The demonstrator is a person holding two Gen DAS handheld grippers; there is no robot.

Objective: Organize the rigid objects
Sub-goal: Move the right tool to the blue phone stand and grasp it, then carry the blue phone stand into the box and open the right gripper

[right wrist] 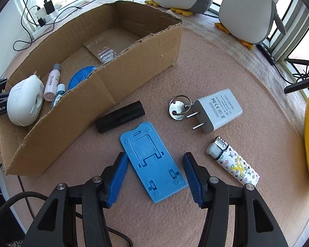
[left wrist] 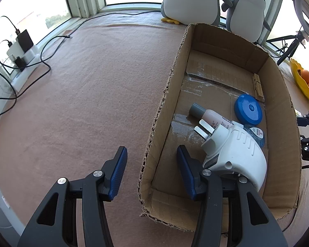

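A cardboard box [left wrist: 164, 94] holds a white plug adapter [left wrist: 234, 150], a pink bottle with a grey cap [left wrist: 208, 114], a blue round lid [left wrist: 248, 109] and a small blue bottle [left wrist: 256, 134]. My left gripper [left wrist: 151, 173] is open and empty, straddling the box's left wall, next to the white adapter. The box [right wrist: 121, 80] also shows in the right wrist view. My right gripper [right wrist: 154, 177] is open around a blue phone stand [right wrist: 152, 160] lying flat on the pink mat. A black cylinder [right wrist: 120, 116], a white charger [right wrist: 218, 110], a key ring [right wrist: 178, 108] and a patterned lighter [right wrist: 233, 162] lie nearby.
Two plush penguins [left wrist: 245, 10] sit behind the box by the window. A power strip with chargers and cables [left wrist: 22, 49] lies at the far left. A yellow bowl of oranges [left wrist: 304, 80] stands at the right edge, and tripod legs [left wrist: 288, 45] stand near it.
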